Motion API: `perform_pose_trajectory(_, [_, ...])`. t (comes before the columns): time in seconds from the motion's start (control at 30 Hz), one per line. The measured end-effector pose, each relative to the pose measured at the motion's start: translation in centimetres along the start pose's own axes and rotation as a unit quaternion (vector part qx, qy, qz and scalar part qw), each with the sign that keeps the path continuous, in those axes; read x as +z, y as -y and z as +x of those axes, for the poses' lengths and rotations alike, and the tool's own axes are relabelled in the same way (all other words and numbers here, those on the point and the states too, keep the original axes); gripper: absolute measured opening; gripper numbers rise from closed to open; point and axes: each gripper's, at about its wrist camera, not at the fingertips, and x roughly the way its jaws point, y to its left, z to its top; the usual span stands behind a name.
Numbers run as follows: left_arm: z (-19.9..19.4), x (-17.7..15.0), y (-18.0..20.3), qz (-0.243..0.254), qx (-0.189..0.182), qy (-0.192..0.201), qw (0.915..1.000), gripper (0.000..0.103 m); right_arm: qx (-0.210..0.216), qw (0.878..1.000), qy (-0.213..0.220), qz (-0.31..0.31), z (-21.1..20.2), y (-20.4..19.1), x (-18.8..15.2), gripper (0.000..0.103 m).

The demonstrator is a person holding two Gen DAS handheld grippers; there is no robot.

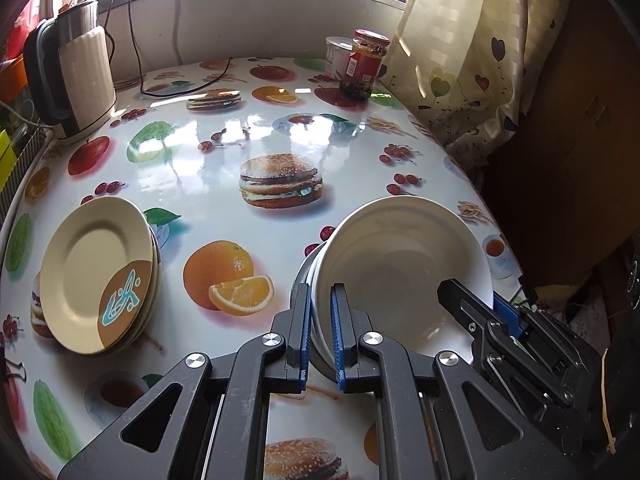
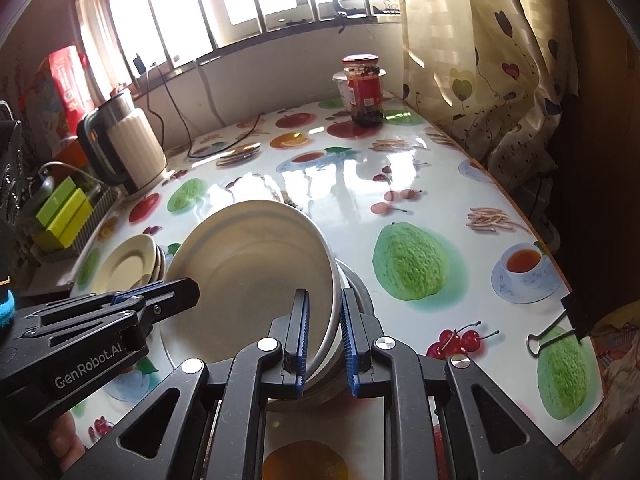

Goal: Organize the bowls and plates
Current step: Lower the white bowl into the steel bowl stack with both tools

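My glossy tablecloth (image 1: 224, 152), printed with burgers and fruit, is spreading over the rounded table. On its left side a stack of cream plates (image 1: 96, 276) is sitting, smooth and shallow. Near the right edge I am tilting a deep white bowl (image 1: 400, 256) over other stacked bowls. My left claw (image 1: 320, 320) is pinching its near rim; my right claw (image 2: 324, 328) is pinching the opposite rim.

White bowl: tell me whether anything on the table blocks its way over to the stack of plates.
Nothing visible does. The white bowl, gripped at its rim by both grippers, sits tilted on other bowls. Between it and the stack of plates lies only bare tablecloth; the kettle and jar stand well back.
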Motion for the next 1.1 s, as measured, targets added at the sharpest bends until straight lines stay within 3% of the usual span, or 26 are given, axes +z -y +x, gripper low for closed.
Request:
perform_pose_trajectory(0.27, [0.3,0.0,-0.2,-0.004,-0.001,0.000,1.0000,0.010,-0.016,1.000,0.001,-0.015,0.2,-0.3,-0.2,0.018])
perform_pose_trajectory(0.83, [0.1,-0.4,-0.8,-0.010,-0.014,0.015,0.9997,0.010,-0.027,0.999,-0.001,-0.024,0.4,-0.6,-0.6,0.036])
perform_pose_trajectory(1.1, [-0.2,-0.8,-0.5,0.007,-0.010,0.034,0.9993,0.013,-0.016,1.000,0.021,-0.003,-0.5,0.3,-0.6,0.044])
